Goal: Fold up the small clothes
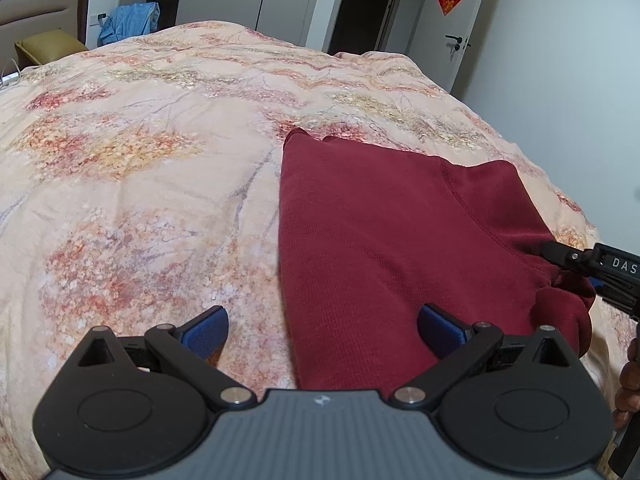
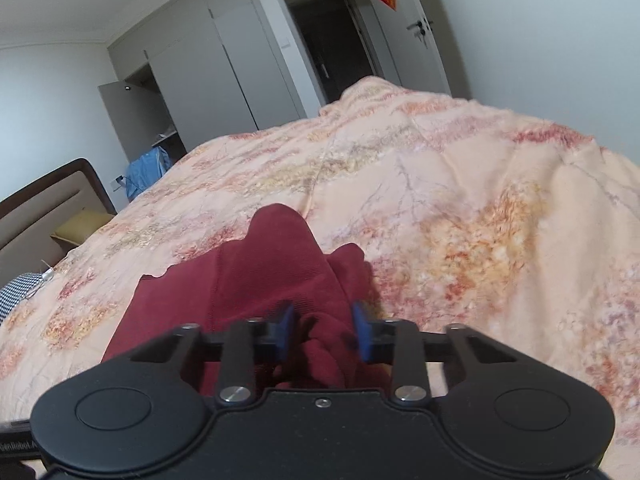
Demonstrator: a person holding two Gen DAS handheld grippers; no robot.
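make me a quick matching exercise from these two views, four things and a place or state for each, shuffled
Things:
1. dark red garment
2. left tool
3. right tool
4. blue cloth

States or places:
A. jaws wide apart, nothing between them
B. lying partly flat on the floral bedspread
C. heaped beyond the far side of the bed
D. jaws close together with bunched red fabric between them

Pairs: 1-B, 2-A, 3-D, 4-C

Bed under a peach floral quilt [image 1: 140, 160], dark red garment [image 1: 380, 240] spread flat, apparently folded, bunched at one corner.
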